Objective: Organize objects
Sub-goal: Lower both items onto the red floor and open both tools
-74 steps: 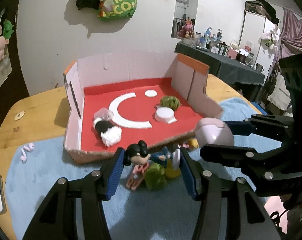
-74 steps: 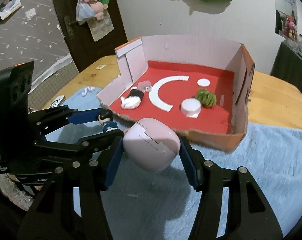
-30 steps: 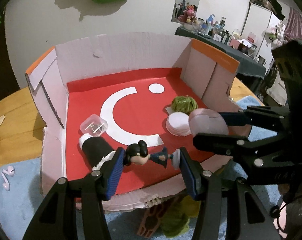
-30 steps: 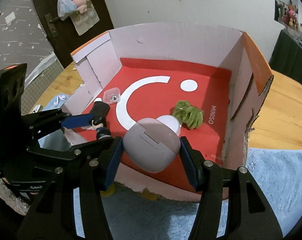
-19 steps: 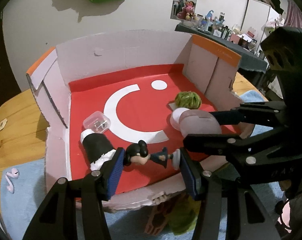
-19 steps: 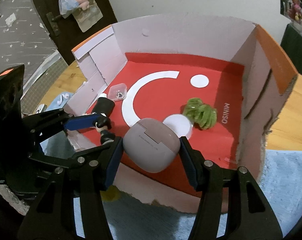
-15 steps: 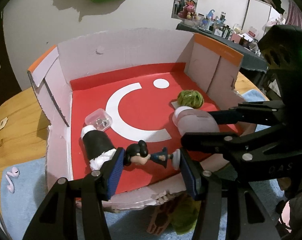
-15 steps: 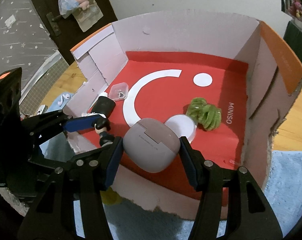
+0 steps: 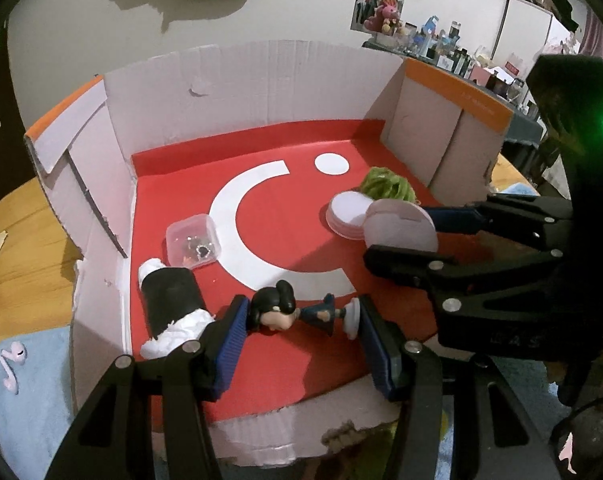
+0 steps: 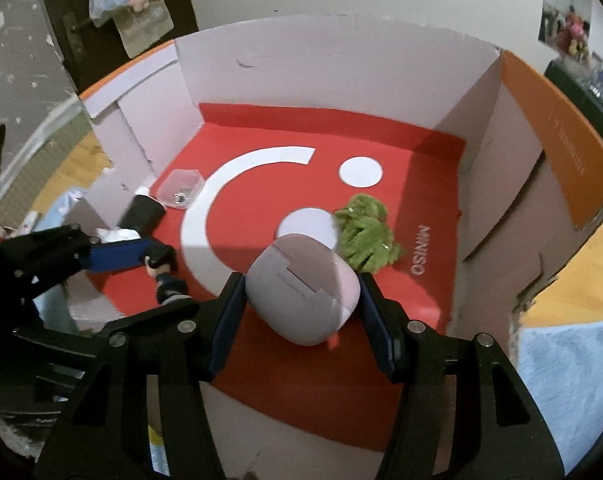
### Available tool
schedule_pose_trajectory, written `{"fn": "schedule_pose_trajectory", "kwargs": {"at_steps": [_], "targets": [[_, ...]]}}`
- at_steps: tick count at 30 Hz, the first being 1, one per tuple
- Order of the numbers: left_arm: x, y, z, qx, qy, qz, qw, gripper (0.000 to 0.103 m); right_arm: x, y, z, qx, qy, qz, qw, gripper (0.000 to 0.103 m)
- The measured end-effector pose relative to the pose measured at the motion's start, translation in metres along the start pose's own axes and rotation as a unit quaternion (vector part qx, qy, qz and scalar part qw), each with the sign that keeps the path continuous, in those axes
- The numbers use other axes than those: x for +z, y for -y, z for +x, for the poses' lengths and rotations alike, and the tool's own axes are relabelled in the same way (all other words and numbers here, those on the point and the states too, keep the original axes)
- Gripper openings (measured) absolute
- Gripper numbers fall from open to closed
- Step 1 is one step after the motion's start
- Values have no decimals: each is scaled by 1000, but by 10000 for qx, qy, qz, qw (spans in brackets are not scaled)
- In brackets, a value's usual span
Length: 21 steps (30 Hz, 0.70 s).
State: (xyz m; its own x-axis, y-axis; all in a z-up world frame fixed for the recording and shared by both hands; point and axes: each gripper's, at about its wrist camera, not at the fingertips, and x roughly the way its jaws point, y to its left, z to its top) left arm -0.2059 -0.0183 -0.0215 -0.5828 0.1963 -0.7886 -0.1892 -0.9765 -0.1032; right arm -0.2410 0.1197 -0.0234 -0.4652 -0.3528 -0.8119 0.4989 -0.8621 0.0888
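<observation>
While both loads hang over the box (image 10: 557,128), my left gripper (image 9: 299,320) clamps the figurine (image 9: 297,314) end to end, head against one pad and base against the other. It looks light and rigid, but thin at the waist, so that hold seems safest. My right gripper (image 10: 301,300) grips the smooth, rounded pink case (image 10: 303,288) by its sides; it looks hard and could slip. Both grippers tilt steeply down at the red floor, the case just beside the white lid (image 10: 307,222).
</observation>
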Motion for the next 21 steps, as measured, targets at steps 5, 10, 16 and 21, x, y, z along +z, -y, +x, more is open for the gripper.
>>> {"fn": "schedule_pose_trajectory", "kwargs": {"at_steps": [5,10,16,21], "targets": [[3,-3,2,-47,-20,-26,10000,56,1,4,2,-72,-37,-23,10000,55],[3,-3,2,-47,-12,-15,10000,56,0,4,1,-68,-50,-19,10000,55],[3,-3,1,-43,-8,-15,10000,56,0,5,1,-72,-51,-17,10000,55],[3,-3,1,-18,-2,-9,10000,56,0,3,0,-87,-53,-3,9999,55]]}}
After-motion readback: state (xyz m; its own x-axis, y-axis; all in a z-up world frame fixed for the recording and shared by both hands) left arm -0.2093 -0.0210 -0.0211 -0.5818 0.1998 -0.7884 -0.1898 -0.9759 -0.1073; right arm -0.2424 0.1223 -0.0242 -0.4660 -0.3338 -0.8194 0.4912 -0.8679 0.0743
